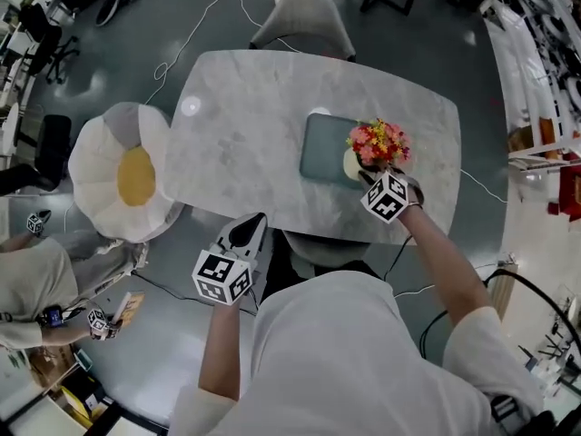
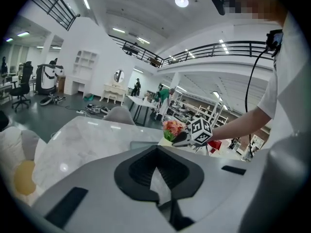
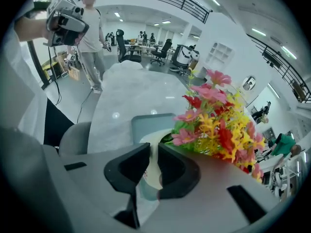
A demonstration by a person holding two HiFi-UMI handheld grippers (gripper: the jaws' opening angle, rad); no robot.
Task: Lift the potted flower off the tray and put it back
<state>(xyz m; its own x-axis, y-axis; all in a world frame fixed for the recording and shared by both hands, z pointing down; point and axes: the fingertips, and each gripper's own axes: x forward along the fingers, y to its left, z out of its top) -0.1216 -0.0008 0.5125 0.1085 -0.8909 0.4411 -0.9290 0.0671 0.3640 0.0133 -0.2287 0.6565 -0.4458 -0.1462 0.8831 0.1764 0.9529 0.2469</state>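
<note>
The potted flower [image 1: 379,142], pink, red and yellow blooms in a cream pot [image 3: 148,139], is at the right end of the grey-green tray [image 1: 322,143] on the marble table [image 1: 245,107]. My right gripper [image 1: 368,175] reaches it from the near side, shut on the pot's rim, which runs between its jaws [image 3: 154,152]. Whether the pot rests on the tray or hangs just above it I cannot tell. My left gripper [image 1: 243,236] hovers at the table's near edge, away from the tray, jaw tips together [image 2: 156,148] and nothing in them.
A grey chair [image 1: 304,16] stands at the table's far side, and another [image 1: 318,248] is tucked under the near edge. A daisy-shaped seat [image 1: 127,175] sits left of the table. Another person [image 1: 27,284] stands at the lower left, and cables lie on the floor.
</note>
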